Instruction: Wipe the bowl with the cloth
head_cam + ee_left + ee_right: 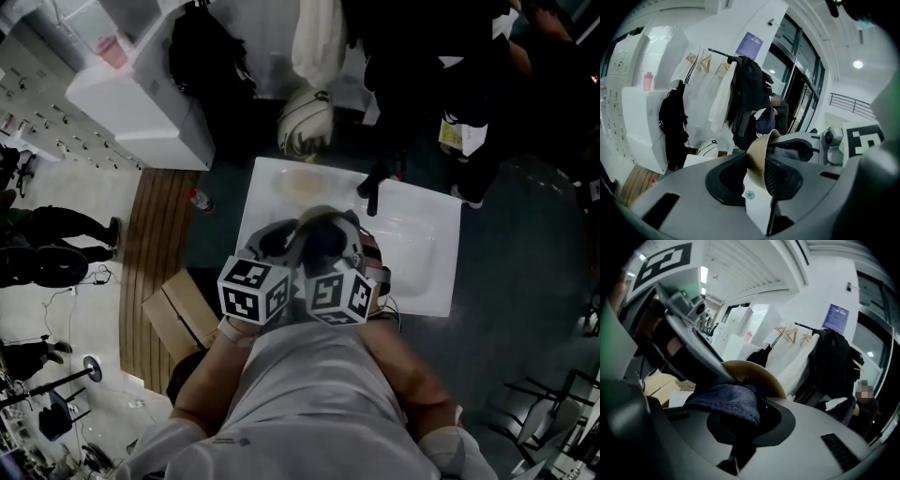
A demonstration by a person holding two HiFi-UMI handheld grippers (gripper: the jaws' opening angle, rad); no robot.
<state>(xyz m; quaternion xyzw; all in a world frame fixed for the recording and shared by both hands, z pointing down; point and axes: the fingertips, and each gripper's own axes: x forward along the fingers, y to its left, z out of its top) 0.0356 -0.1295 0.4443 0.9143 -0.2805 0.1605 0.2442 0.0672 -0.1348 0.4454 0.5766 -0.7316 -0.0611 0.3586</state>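
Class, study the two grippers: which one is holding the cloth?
The right gripper: it pinches the dark blue cloth, whereas the left gripper clamps the tan bowl by its rim.

Left tool [757, 177]: jaws clamped on the rim of the bowl [758, 152].
Right tool [739, 428]: jaws pinching the cloth [727, 402].
Arms [201, 397]: both bent inward, tools held close together.
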